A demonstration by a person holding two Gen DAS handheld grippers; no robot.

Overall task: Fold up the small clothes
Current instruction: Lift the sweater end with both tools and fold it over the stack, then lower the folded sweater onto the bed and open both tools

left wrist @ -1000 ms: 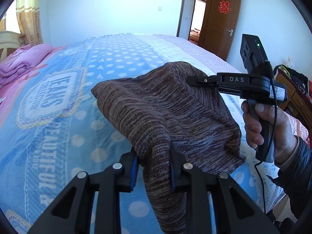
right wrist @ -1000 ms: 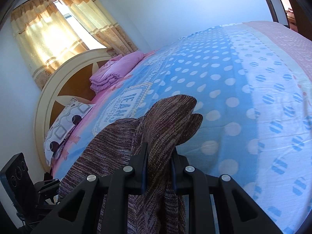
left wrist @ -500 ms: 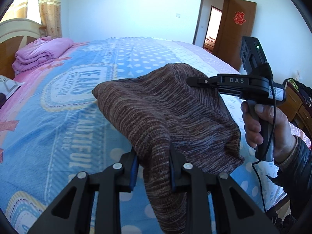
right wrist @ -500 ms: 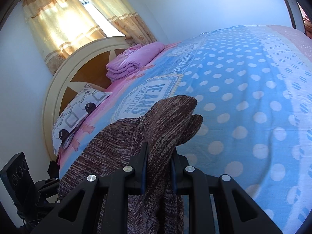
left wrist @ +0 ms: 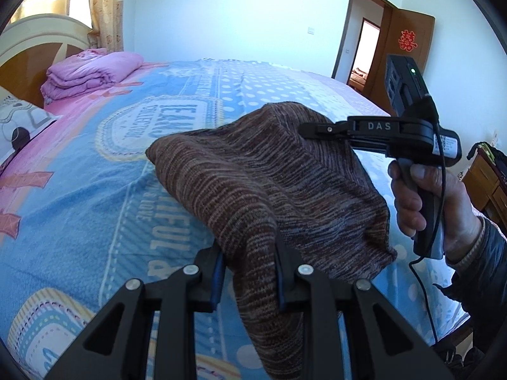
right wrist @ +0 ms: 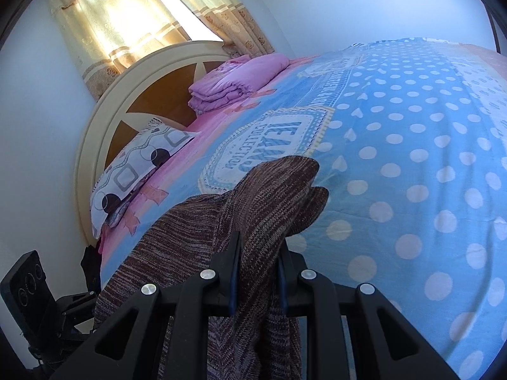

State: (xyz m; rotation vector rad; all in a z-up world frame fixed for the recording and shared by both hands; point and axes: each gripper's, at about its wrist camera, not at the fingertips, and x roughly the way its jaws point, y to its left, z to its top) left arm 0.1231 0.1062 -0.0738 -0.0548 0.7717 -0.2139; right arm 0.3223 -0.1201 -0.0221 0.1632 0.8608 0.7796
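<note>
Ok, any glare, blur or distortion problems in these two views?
Left wrist: sharp, the bed bulges from fisheye distortion, corners vignetted. Right wrist: the sunlit curtain is blown out; the brown knit garment stays crisp.

Knit garment (left wrist: 253, 186) hangs over the bed (left wrist: 95, 196), near its foot edge; folded quilt (left wrist: 88, 74) and pillow (right wrist: 139, 164) sit up at the headboard (right wrist: 104, 117).

A brown striped knit garment (left wrist: 269, 183) hangs bunched and draped above the bed, lifted off it.
</note>
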